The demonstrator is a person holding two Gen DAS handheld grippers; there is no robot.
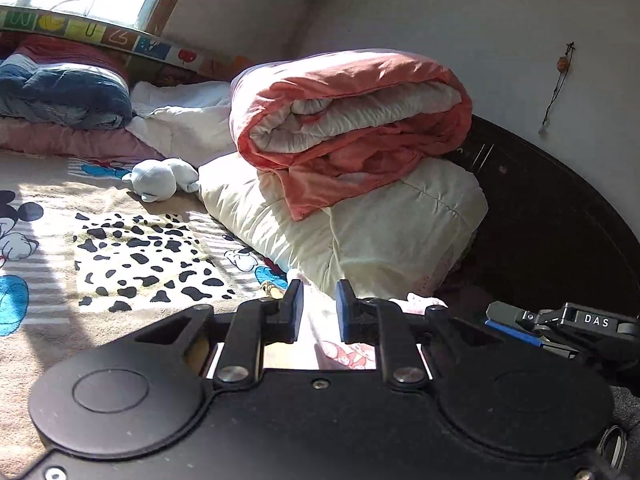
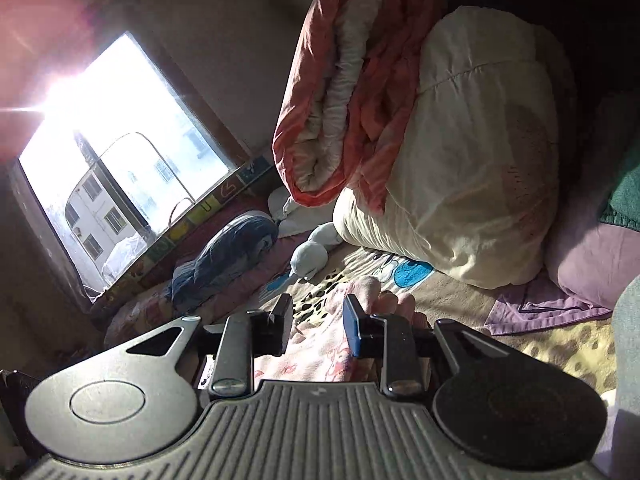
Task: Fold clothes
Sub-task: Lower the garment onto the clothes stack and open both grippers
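A pale pink garment (image 1: pixel 340 354) with small red cartoon prints lies on the cartoon-print blanket (image 1: pixel 132 256) that covers the bed. My left gripper (image 1: pixel 319 308) hovers just over the garment, jaws open, and the pink cloth shows through the gap between its fingers. The right gripper (image 1: pixel 560 326) shows at the right edge of the left wrist view. In the right wrist view, my right gripper (image 2: pixel 318 320) is tilted over the same pink garment (image 2: pixel 320 354), also open, with nothing pinched. Most of the garment is hidden under the gripper bodies.
A folded orange quilt (image 1: pixel 352 120) sits on a cream quilt (image 1: pixel 384 232) just ahead. A light blue plush toy (image 1: pixel 160 178) and blue bedding (image 1: pixel 64 96) lie to the left. A dark headboard (image 1: pixel 552 220) is at right, and a purple pillow (image 2: pixel 592 256) and a window (image 2: pixel 120 152) are also in view.
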